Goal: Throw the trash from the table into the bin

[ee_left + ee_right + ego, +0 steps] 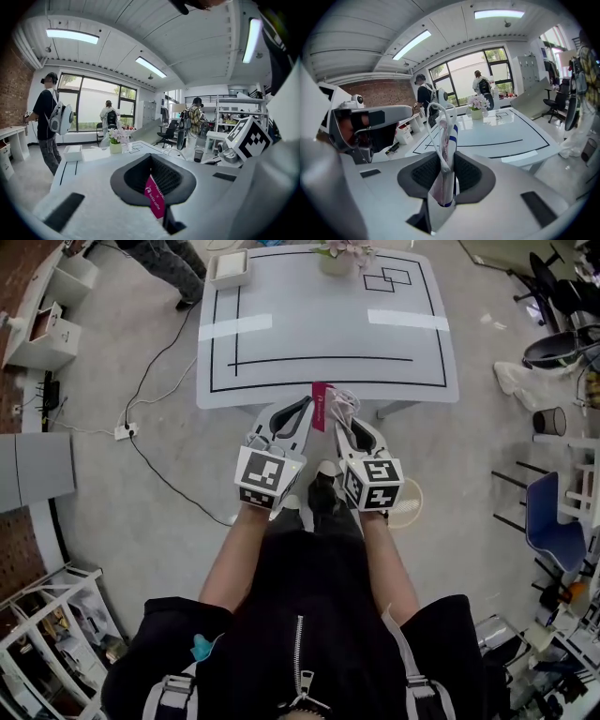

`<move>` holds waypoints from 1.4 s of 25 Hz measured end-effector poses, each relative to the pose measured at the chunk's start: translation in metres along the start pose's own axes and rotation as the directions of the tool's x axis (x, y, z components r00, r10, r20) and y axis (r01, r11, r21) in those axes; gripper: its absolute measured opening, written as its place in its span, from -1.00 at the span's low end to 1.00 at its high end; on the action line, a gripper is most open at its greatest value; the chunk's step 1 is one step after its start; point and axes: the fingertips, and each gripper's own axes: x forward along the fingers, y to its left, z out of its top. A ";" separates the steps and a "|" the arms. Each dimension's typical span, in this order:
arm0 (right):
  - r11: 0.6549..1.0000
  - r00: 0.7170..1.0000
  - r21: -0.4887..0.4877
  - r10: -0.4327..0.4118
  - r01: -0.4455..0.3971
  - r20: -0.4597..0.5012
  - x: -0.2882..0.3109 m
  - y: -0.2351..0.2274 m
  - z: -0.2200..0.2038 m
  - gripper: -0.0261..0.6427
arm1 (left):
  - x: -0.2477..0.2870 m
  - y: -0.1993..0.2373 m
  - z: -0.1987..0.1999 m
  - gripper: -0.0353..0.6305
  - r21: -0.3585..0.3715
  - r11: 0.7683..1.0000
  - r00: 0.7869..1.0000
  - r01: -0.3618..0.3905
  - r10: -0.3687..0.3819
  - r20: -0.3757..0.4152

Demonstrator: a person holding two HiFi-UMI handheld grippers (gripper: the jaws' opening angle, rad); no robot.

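Observation:
Both grippers hang side by side just off the near edge of the white table (281, 343). My left gripper (307, 409) is shut on a pink coffee sachet (319, 407), which stands pinched between the dark pads (176, 180) in the left gripper view, its sachet (155, 197) tilted. My right gripper (341, 423) is shut on a crumpled white wrapper (343, 401) with blue stripes; the wrapper (444, 154) sticks up out of the jaws. A round cream bin (409, 506) sits on the floor below and right of the right gripper, partly hidden by it.
On the table's far side stand a white tray (230, 268) and a flower pot (337, 257). A person's legs (178, 263) are at the far left corner. A cable (159, 474) crosses the floor. A black mesh bin (553, 420) and chairs (553, 521) stand at the right.

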 end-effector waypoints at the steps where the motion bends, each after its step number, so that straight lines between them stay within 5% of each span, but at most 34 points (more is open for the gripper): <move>1: 1.000 1.000 0.014 -0.009 0.009 0.008 -0.006 0.003 -0.002 -0.65 | -0.005 -0.005 -0.002 -0.88 -0.001 1.000 1.000 0.016 -0.016 0.003; 17: 0.974 0.974 0.135 -0.199 0.184 0.108 -0.086 0.064 -0.063 -0.65 | -0.086 -0.064 -0.033 -0.88 0.008 0.977 0.977 0.212 -0.212 0.028; 35: 0.916 0.923 0.178 -0.377 0.359 0.081 -0.166 0.017 -0.101 -0.65 | -0.056 -0.155 -0.035 -0.88 -0.045 0.917 0.918 0.395 -0.392 0.066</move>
